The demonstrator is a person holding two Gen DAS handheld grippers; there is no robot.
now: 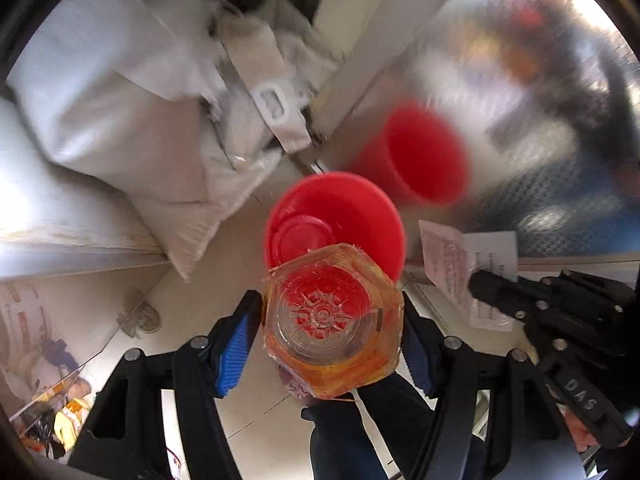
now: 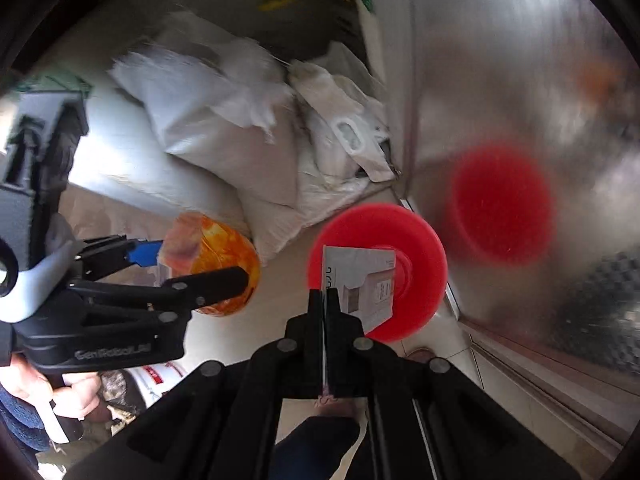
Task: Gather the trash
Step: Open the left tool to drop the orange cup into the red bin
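Your left gripper (image 1: 332, 332) pointed steeply down at the floor (image 1: 208, 292), its blue pads (image 1: 234, 344) set against the two sides of a clear bottle (image 1: 332, 320) with an orange label, so it was clamped on that bottle. You saw the bottle bottom-first, with its star-moulded base toward the camera. Directly beyond it stood a red bin (image 1: 348, 216), open at the top, with a red lid-like disc lying inside; the bottle hung over the bin's near rim. From the right wrist view the same bottle (image 2: 216, 264) showed to the left of the bin (image 2: 416, 248), gripped between the left gripper's (image 2: 192, 268) black fingers.

Your right gripper (image 2: 323, 308) had its jaws pressed together on a white paper card (image 2: 360, 284), held by its edge. The card stood over the bin's mouth in that view. In the left wrist view the right gripper (image 1: 486, 286) came in from the right with the card (image 1: 460, 264) sticking out beside the bin.

A steel panel (image 2: 520, 80) rose to the right of the bin and carried a blurred red reflection (image 2: 500, 204) of it. White sacks (image 1: 120, 100) lay heaped on the floor behind the bin. A hand (image 2: 48, 396) gripped the left gripper's handle at the lower left.
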